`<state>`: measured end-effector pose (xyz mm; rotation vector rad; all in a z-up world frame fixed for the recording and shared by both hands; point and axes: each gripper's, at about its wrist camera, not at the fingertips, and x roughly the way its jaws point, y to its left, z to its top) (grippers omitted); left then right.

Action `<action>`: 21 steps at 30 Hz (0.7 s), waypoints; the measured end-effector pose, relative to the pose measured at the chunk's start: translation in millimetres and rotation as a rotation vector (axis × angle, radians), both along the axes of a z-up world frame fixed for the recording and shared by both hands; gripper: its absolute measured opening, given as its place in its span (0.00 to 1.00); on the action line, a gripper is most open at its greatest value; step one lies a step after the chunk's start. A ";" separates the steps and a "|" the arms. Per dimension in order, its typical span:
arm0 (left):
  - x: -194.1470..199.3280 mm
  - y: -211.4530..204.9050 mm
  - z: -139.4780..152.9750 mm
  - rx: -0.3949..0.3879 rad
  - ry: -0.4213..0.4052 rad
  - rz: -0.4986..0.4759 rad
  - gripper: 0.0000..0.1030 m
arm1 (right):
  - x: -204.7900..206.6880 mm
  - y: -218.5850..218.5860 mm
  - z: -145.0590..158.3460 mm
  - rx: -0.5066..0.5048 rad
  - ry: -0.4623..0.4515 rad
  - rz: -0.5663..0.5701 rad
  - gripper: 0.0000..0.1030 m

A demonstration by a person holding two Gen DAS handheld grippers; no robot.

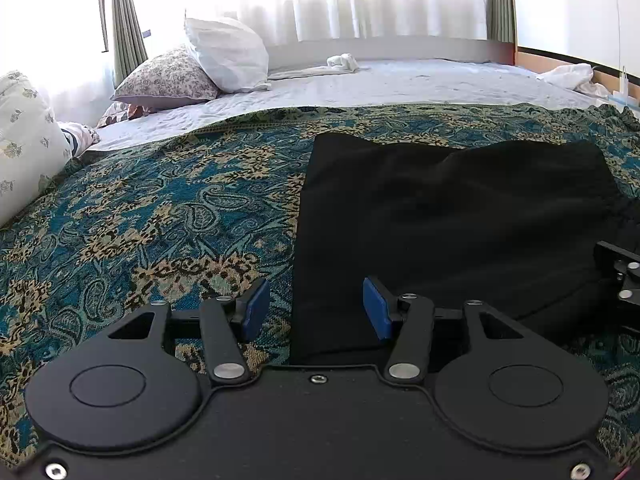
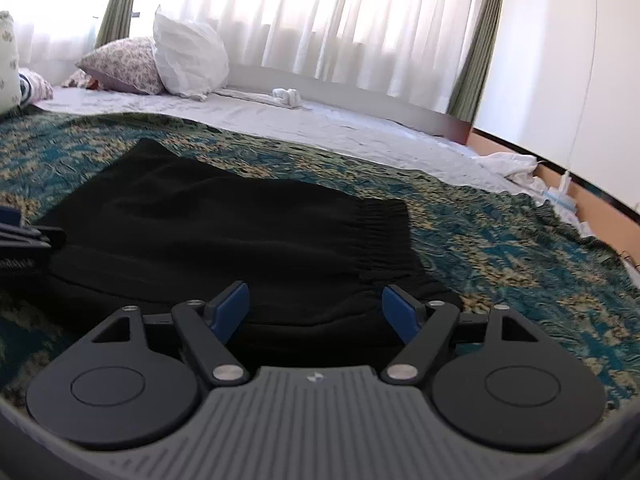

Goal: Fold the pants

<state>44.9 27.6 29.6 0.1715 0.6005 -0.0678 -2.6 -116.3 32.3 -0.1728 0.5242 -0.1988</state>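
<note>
Pants: black soft knit, folded rectangular, ribbed elastic waistband, lying on teal paisley woven bedspread | left gripper: jaws apart, straddling near-left edge | right gripper: jaws apart over near edge

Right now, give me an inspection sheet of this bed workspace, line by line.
Surface: blue and tan paisley bedspread over a white sheet.
Job's things: black pants lying folded flat on the bedspread, elastic waistband toward the right.
Clutter: white pillow leaning on a floral pillow, a small white cloth near the far edge, crumpled white fabric at the right edge.
Grippers: left tongs open at the pants' left edge; right tongs open at the near edge by the waistband; neither grips anything.
Cables: a thin white cable down the right wall.
Surroundings: sheer white curtains with green drapes, bright window behind.
</note>
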 end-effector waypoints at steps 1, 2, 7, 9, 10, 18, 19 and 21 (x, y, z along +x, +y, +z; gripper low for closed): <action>-0.6 0.1 -0.6 0.002 -0.002 -0.001 0.49 | -1.6 -3.1 -0.4 -0.004 -0.001 -0.011 0.82; -0.9 0.7 -1.2 0.003 -0.005 -0.003 0.49 | -4.2 -5.9 -0.1 -0.002 -0.005 -0.023 0.82; -2.0 1.3 -2.4 0.000 -0.007 -0.004 0.49 | -10.9 -26.9 -1.4 0.051 -0.025 -0.098 0.82; -2.1 1.7 -2.2 -0.003 -0.006 -0.004 0.49 | -12.3 -34.3 -2.9 0.081 -0.033 -0.125 0.82; -2.0 2.1 -2.1 -0.005 -0.005 -0.005 0.49 | -13.4 -37.8 -3.7 0.094 -0.036 -0.133 0.82; 1.1 4.9 -2.1 -0.021 0.004 -0.003 0.49 | -10.9 -59.7 -10.0 0.218 0.015 -0.166 0.84; 1.4 5.0 -2.3 -0.022 0.004 -0.002 0.49 | -9.3 -64.7 -11.0 0.254 0.028 -0.172 0.85; 1.6 5.1 -2.6 -0.023 0.005 -0.001 0.49 | -5.6 -75.3 -13.6 0.327 0.050 -0.183 0.87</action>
